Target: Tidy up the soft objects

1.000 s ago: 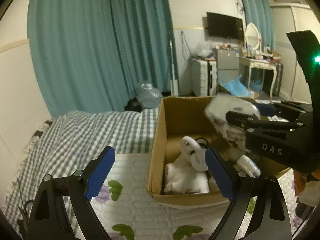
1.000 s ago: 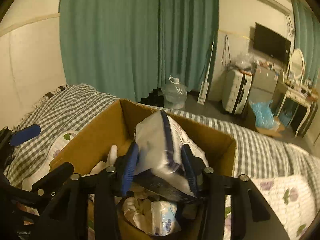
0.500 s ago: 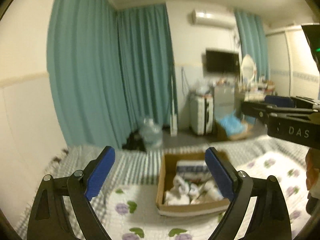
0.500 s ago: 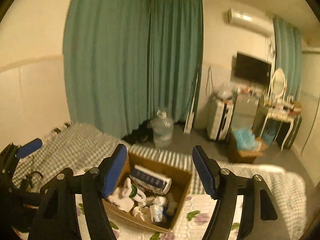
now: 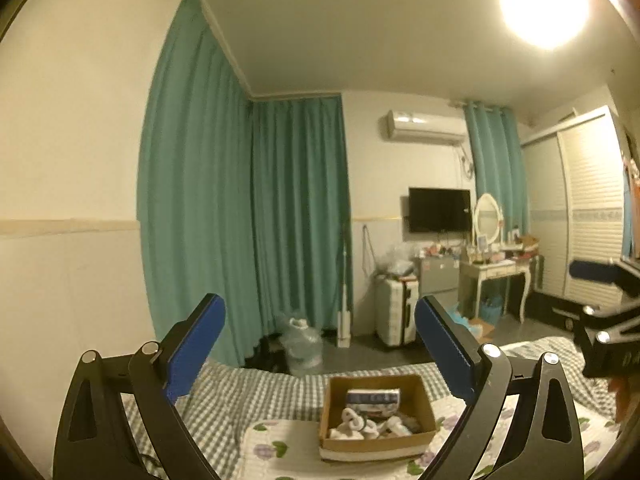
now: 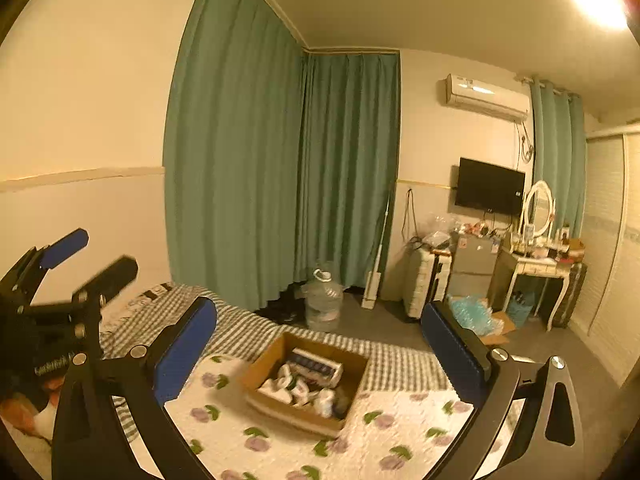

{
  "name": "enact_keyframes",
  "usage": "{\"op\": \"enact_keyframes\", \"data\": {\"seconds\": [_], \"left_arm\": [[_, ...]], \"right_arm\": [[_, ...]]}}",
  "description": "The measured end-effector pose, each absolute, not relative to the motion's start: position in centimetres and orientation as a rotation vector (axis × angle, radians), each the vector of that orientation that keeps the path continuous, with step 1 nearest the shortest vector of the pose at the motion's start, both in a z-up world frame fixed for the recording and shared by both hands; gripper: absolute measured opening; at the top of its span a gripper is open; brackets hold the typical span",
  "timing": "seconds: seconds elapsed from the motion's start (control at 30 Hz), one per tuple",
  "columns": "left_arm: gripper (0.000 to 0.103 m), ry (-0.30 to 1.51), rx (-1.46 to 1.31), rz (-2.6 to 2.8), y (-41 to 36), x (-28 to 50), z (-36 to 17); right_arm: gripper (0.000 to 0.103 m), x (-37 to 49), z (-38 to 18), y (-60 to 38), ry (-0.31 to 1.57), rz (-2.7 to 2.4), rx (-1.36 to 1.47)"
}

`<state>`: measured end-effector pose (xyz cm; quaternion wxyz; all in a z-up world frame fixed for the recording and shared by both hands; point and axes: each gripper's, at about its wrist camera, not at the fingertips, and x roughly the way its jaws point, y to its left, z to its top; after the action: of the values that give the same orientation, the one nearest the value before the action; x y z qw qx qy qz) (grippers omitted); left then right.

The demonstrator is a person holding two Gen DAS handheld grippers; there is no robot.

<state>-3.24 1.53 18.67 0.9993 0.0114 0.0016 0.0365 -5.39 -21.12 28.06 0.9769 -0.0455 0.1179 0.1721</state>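
Down on the bed, resting on a white quilted cover printed with purple flowers and green leaves (image 6: 372, 432), an open brown cardboard box (image 5: 376, 412), well below and beyond both grippers. Packed inside: a blue-and-white plastic-wrapped soft pack (image 5: 373, 397) lying along the far wall, plus a jumble of small white rolled soft items (image 5: 360, 426) toward the near side; individual pieces too small to tell apart. Same box (image 6: 305, 378) from the right wrist view, turned corner-on, pack (image 6: 316, 366) toward the far right wall.

Left black gripper with blue pads (image 5: 320, 352): spread wide, nothing between the pads, box visible through the gap. Also visible at the left edge of the right wrist view (image 6: 90, 258), slightly blurred.

Right black gripper with blue pads (image 6: 320, 344): likewise spread wide and empty, held high above the box. Partly visible at the right edge of the left wrist view (image 5: 600, 280).

Under the quilted cover, a grey-and-white checked bedspread (image 5: 248, 392) reaching toward the far left. Beyond the bed: teal floor-length curtains (image 6: 280, 180), a clear plastic water jug (image 6: 324, 300) on the floor, a white suitcase (image 5: 396, 312), a black wall-mounted television (image 5: 439, 209), a white dressing table with an oval mirror (image 5: 494, 256), and a white wall air conditioner (image 5: 424, 128).
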Motion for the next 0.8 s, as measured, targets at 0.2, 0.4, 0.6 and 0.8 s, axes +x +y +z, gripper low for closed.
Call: {"op": "enact_keyframes", "data": {"seconds": [0.2, 0.4, 0.6, 0.8], "left_arm": [[0.097, 0.058, 0.009, 0.074, 2.6, -2.1, 11.9], [0.097, 0.231, -0.032, 0.073, 3.5, 2.4, 3.2], [0.097, 0.299, -0.008, 0.055, 2.9, 4.2, 0.1], [0.097, 0.307, 0.004, 0.044, 2.9, 4.4, -0.8]], "right_arm": [[0.103, -5.0, 20.8, -20.8, 0.256, 0.35, -0.026], [0.103, -1.5, 12.0, -19.5, 0.329, 0.31, 0.018], [0.103, 1.3, 5.6, -18.4, 0.415, 0.25, -0.008], [0.103, 2.8, 4.3, -18.5, 0.451, 0.229, 0.003]]}}
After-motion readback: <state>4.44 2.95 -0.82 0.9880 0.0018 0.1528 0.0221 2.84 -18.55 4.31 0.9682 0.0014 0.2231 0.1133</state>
